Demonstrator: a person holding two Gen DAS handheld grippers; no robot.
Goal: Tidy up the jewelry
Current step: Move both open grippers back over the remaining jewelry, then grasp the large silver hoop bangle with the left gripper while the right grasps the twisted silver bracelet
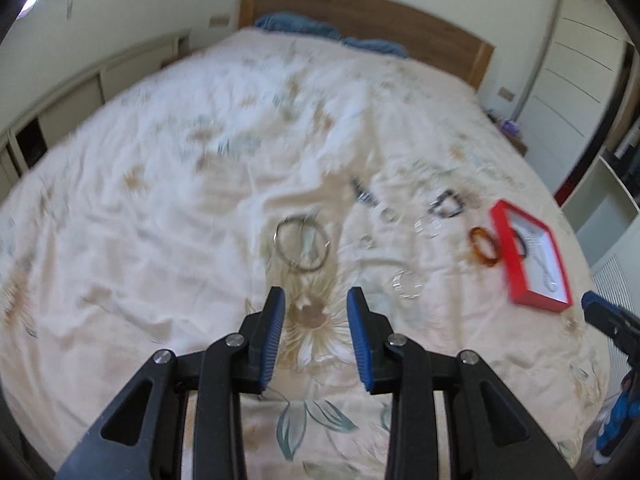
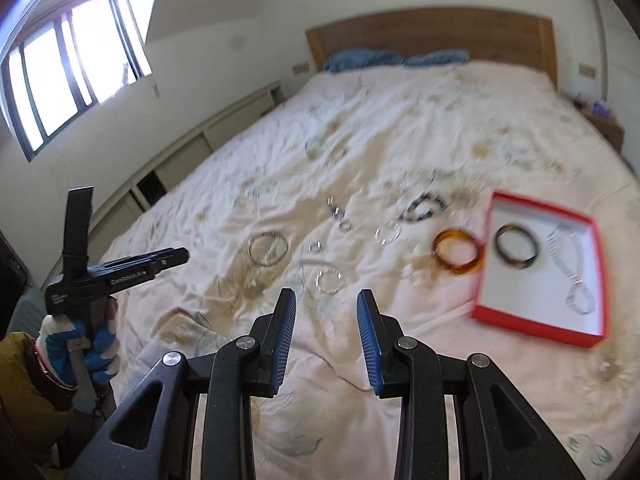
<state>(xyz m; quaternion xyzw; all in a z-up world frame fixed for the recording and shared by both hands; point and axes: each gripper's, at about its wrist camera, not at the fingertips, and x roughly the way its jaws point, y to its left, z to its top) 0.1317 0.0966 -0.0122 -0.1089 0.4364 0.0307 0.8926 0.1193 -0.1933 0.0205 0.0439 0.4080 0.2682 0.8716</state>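
Ahead of my left tongs, empty and apart like my right tongs, lay thin, stiff, slippery bangles; I'd pinch a rim.

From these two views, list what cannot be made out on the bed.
- Small pieces mid-bed: motion blur, both views; type unclear.
- Clear bracelets: pale against the bedspread, beads unreadable.
- Chain in the red box: its clasp is too blurred.
- Right gripper: cut by the left view's edge.
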